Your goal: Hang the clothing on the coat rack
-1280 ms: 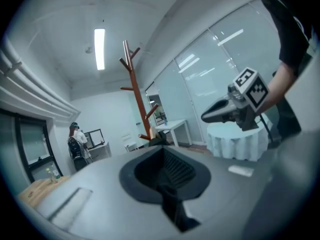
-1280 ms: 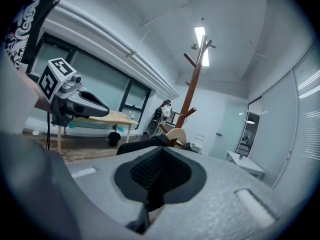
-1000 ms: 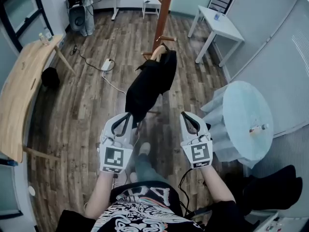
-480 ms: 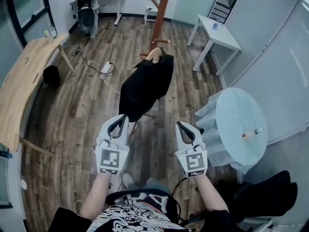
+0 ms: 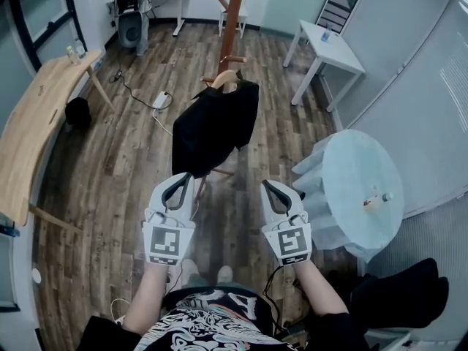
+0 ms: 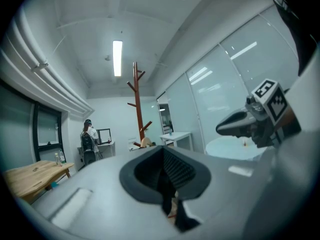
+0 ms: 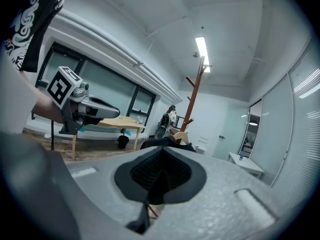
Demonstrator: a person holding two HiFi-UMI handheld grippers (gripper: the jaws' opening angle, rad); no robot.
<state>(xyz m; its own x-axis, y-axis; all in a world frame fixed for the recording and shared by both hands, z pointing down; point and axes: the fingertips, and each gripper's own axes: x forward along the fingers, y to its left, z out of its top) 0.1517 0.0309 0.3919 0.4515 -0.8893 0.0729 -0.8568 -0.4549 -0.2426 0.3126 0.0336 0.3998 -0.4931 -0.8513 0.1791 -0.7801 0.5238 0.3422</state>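
Black top (image 5: pixel 216 126) is hanging on the coat rack (image 5: pixel 235 13)
Left gripper (image 5: pixel 183 180) and right gripper (image 5: pixel 270 189) are sitting pressed together, empty. Fabric's looking soft and floppy; I'd be grabbing the stiff wooden hanger (image 5: pixel 225 79).

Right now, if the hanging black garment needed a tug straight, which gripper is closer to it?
Left, probably. The left gripper points almost at the lower hem of the black garment, while the right gripper is off to one side of it. Both are shut and empty.

A black garment (image 5: pixel 214 126) hangs on the coat rack (image 5: pixel 235 20) standing on the wood floor (image 5: pixel 124 167).
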